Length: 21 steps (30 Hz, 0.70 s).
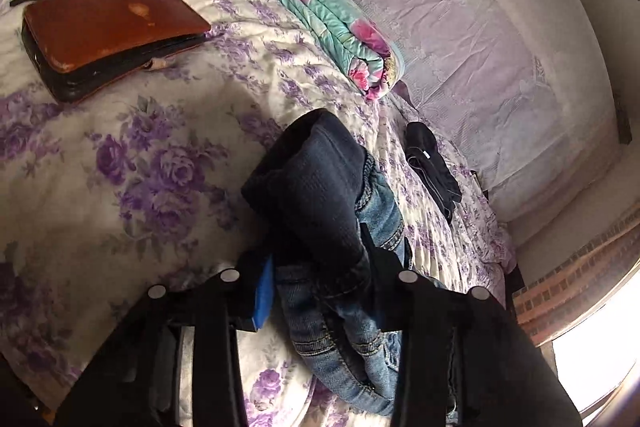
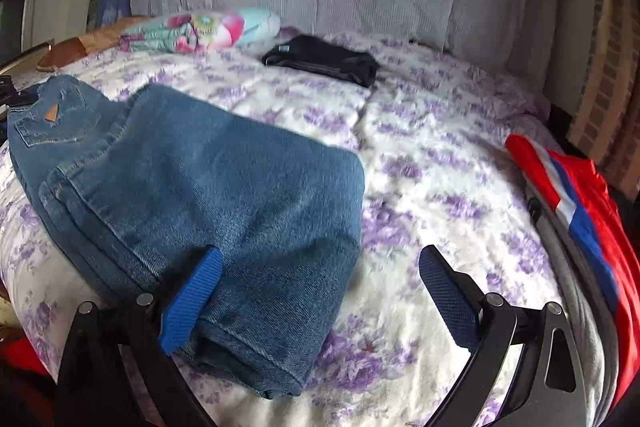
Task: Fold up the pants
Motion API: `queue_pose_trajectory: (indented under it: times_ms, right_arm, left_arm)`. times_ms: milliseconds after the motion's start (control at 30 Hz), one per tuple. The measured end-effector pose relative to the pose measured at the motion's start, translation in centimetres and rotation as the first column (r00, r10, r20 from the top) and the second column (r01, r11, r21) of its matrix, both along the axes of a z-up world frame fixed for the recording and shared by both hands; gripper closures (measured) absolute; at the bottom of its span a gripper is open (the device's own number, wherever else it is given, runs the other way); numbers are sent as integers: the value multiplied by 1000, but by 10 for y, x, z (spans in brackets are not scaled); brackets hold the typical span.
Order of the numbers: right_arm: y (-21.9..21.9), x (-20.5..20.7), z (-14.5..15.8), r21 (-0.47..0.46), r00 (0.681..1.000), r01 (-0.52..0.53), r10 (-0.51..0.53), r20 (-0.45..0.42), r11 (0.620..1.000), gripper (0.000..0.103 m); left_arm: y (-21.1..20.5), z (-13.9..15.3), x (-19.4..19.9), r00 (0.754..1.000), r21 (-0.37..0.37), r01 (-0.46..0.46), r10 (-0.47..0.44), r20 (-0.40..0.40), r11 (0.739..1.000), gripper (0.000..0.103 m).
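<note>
Nearest in the left wrist view, the left hand-held gripper (image 1: 320, 291) is clamped on a bunched edge of the jeans (image 1: 328, 247), denim gathered between its pads near the waistband end. In the right wrist view the right hand-held gripper (image 2: 320, 291) stands with its pads wide apart and holds nothing, its left pad lying on the folded leg end of the jeans (image 2: 192, 179). The jeans lie doubled over on the floral bedspread (image 2: 420, 187). To fold well, I judge the right one should close on the leg hem through all layers, then both lift evenly so the crease stays straight and nothing drags. Farther off lie a red and blue garment (image 2: 580, 195), a dark folded garment (image 2: 324, 63), a rolled floral blanket (image 1: 332, 27) and a brown zipped case (image 1: 104, 31), shut, contents unseen
</note>
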State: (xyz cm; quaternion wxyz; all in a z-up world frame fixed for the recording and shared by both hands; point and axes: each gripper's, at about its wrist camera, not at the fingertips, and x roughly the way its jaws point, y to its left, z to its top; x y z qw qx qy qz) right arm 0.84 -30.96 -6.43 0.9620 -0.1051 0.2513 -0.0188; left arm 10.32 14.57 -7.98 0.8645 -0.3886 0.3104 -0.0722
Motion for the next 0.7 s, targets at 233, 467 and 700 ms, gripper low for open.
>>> queue_pose_trajectory:
  times_ms: [233,467,700]
  right_arm:
    - [-21,0,-3,88,996,-25,33,-87,996,4]
    - [-64,-22,11,211,996,10,-29,86,978,4]
    - [-152,-25,1,544,981,144,-191,31,827,4]
  left_arm:
    - [-10,24,-10,998,17,-7,6,56,1000,72]
    - [-71,95,-35,973,250,16,-73,221,968,74]
    - [-201,159,-77,847,523,111,-356,395,845,74]
